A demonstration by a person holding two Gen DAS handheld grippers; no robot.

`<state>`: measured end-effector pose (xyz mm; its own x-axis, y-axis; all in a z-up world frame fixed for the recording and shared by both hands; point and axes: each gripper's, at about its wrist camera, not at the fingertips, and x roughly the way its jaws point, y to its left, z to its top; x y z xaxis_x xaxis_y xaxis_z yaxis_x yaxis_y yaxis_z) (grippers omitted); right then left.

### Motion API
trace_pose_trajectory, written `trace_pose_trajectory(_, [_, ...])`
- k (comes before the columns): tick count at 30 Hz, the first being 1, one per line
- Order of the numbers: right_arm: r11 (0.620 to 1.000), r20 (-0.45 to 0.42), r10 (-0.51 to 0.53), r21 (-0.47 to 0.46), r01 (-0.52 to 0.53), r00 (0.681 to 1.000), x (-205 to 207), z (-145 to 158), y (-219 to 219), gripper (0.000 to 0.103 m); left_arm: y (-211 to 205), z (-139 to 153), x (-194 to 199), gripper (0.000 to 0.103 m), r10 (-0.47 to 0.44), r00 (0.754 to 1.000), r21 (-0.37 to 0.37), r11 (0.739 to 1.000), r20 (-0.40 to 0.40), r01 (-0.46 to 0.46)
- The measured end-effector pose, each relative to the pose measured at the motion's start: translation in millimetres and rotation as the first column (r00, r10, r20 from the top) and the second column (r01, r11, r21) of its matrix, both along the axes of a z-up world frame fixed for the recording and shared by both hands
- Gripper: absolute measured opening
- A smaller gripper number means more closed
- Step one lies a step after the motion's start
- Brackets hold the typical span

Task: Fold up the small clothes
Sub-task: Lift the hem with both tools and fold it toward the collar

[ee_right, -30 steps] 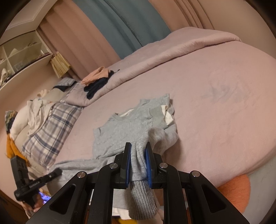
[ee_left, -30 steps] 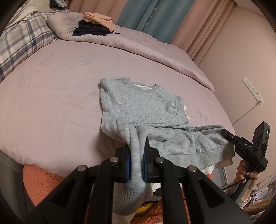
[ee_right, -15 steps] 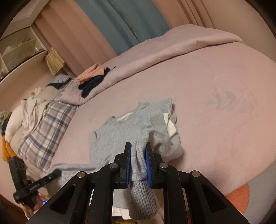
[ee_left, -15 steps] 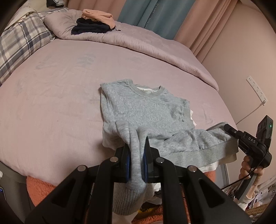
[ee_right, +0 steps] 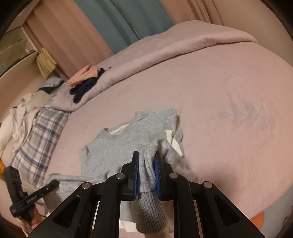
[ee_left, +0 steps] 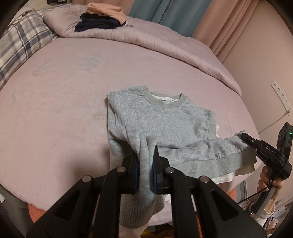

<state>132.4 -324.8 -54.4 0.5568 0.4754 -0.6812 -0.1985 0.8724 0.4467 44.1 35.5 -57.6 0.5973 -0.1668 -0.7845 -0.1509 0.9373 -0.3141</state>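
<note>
A grey sweatshirt (ee_left: pixel 161 120) with a white lining lies collar-away on the pink bed (ee_left: pixel 64 109). Its lower part is lifted and stretched between my two grippers. My left gripper (ee_left: pixel 146 155) is shut on a bunched fold of the grey fabric, and a ribbed end hangs below the pads. My right gripper (ee_right: pixel 146 155) is shut on the sweatshirt (ee_right: pixel 117 144) at its other side, again with a ribbed end hanging under the jaws. In the left wrist view the right gripper (ee_left: pixel 245 137) holds the ribbed hem's end. The right wrist view shows the left gripper (ee_right: pixel 53 184) at the lower left.
Folded peach and navy clothes (ee_left: pixel 102 16) sit on the rolled duvet (ee_left: pixel 164 42) at the far side. A plaid pillow (ee_left: pixel 20 42) lies at the left. An orange blanket (ee_left: pixel 34 212) shows under the bed's near edge. A socket strip (ee_left: pixel 281 97) is on the right wall.
Both grippers have moved forward over the bed, each still shut on the sweatshirt. The lifted lower part now lies nearer the collar, and the garment sits further onto the bed.
</note>
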Motion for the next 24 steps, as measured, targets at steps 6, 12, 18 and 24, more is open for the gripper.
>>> trace_pose_trajectory(6, [0.999,-0.049,-0.034,-0.04,0.032,0.998,23.5,-17.8,4.3,0.017,11.7,-22.4,27.0,0.011,0.041,0.998,0.016,0.999,-0.056,-0.041])
trace_pose_trajectory(12, [0.995,-0.087,-0.04,-0.091,0.032,0.995,49.0,-31.1,12.6,0.017,20.2,-42.8,50.6,0.011,0.065,0.993,0.02,0.998,-0.096,-0.063])
trace_pose_trajectory(18, [0.991,-0.159,-0.051,-0.131,0.03,0.986,69.1,-55.7,16.7,0.017,20.8,-67.9,63.9,0.013,0.07,0.986,0.037,0.997,-0.154,-0.065])
trace_pose_trajectory(24, [0.991,-0.185,-0.057,-0.127,0.033,0.981,74.2,-65.2,12.3,0.017,21.4,-75.6,70.6,0.016,0.076,0.983,0.058,0.996,-0.168,-0.067])
